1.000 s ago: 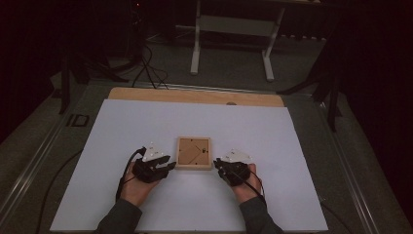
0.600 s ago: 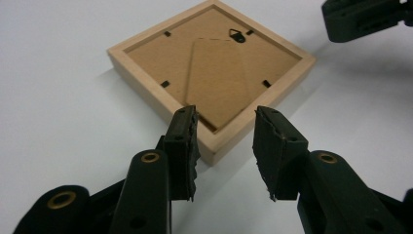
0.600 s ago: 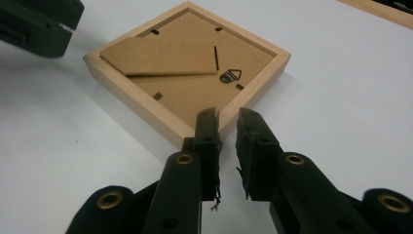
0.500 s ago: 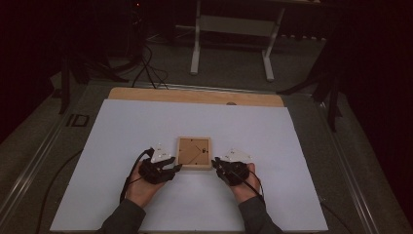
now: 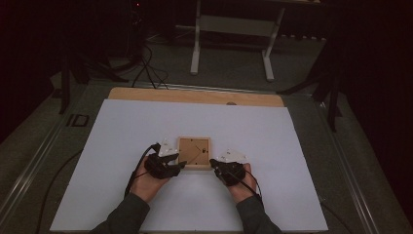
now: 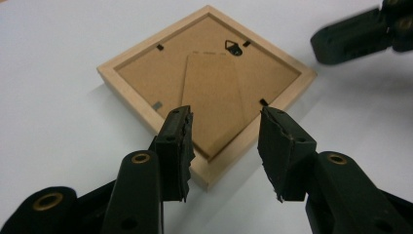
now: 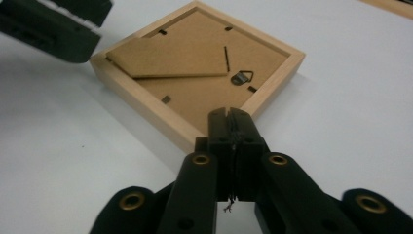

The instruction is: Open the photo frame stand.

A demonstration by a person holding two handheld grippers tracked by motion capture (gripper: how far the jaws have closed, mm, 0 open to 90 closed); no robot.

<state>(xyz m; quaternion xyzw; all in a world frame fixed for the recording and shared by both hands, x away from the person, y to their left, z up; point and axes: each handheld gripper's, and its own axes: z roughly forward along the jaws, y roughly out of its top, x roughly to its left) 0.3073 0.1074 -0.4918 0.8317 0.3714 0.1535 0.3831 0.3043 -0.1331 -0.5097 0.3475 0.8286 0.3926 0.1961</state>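
Between the two grippers lies the picture frame [image 5: 194,152] (back up): left gripper [image 6: 226,146], jaws just opening, straddles its near corner; right gripper [image 7: 229,146], shut and empty, points at another.

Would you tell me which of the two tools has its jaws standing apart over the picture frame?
The left tool: its jaws gape on either side of the near corner of the frame, touching nothing. The right tool is shut, its jaws pressed together at the frame's edge.
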